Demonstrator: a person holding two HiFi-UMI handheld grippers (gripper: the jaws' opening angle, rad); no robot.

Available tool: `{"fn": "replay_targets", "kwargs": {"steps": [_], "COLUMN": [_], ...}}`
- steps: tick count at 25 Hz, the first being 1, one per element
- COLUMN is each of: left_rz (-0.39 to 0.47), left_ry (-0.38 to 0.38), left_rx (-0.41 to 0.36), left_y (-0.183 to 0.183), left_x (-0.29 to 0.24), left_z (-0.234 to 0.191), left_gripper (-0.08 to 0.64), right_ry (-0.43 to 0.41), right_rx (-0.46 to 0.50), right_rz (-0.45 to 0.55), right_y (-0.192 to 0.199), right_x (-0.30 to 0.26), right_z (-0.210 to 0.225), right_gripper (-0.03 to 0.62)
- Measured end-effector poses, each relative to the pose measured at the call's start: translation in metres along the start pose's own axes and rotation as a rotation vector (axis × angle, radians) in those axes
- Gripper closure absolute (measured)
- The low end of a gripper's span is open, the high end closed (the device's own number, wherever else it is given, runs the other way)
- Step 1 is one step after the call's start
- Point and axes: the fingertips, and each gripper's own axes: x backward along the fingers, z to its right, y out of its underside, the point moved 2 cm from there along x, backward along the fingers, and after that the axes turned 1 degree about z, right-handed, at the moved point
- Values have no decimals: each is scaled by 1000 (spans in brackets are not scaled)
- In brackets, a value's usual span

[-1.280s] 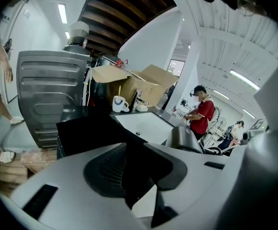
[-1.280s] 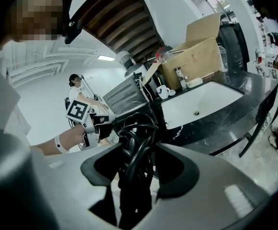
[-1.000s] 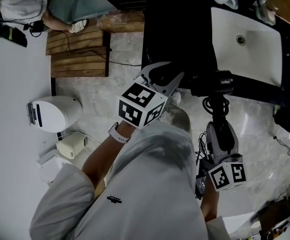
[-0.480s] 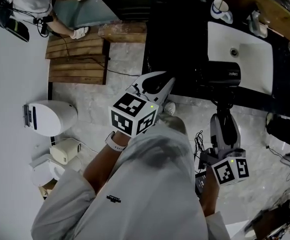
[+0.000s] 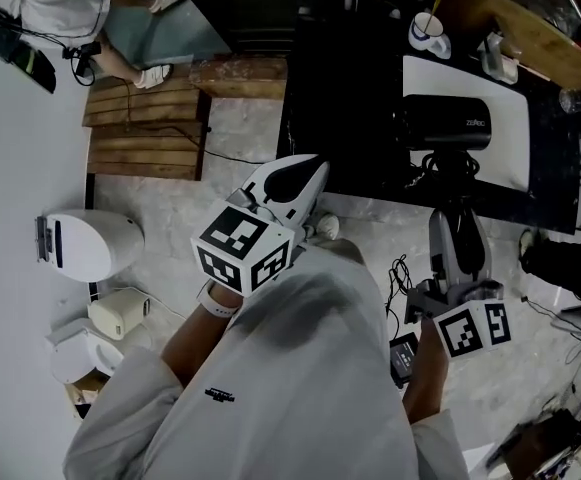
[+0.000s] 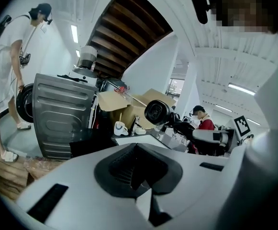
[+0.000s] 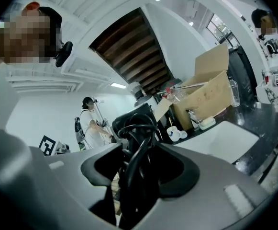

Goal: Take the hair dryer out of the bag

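Higher than a second ago, the left tool (image 5: pixel 310 171) has just pressed together on nothing, while the right tool (image 5: pixel 453 206) pinches the rigid, seemingly top-heavy hair dryer (image 5: pixel 443 123) by its handle (image 5: pixel 454 176) and looped cord (image 7: pixel 135 162), aloft above the bench (image 5: pixel 345 118).

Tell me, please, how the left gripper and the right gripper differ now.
The left gripper's jaws have just closed fully together; the right gripper's stand wide. The left gripper holds nothing; the right gripper grips the hair dryer by its handle, cord looped alongside. Both carry a marker cube.
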Motion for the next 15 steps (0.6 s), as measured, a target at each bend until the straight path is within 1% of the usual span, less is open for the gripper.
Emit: {"fn": "replay_targets", "kwargs": {"steps": [7, 10, 15], "left_rz": [49, 64, 72], "left_ry": [-8, -5, -3], "left_rx": [-15, -23, -26], "left_y": [-16, -21, -22], "left_x": [11, 13, 20], "left_z": [2, 4, 6], "left_gripper": [552, 552, 552], "right_ry": [-40, -45, -46], "right_rx": [37, 60, 70], "right_rz": [62, 95, 151], "right_y": [-33, -47, -61], "right_x": [-4, -5, 4], "right_z": [-5, -5, -7], "right_gripper": [365, 365, 365]}}
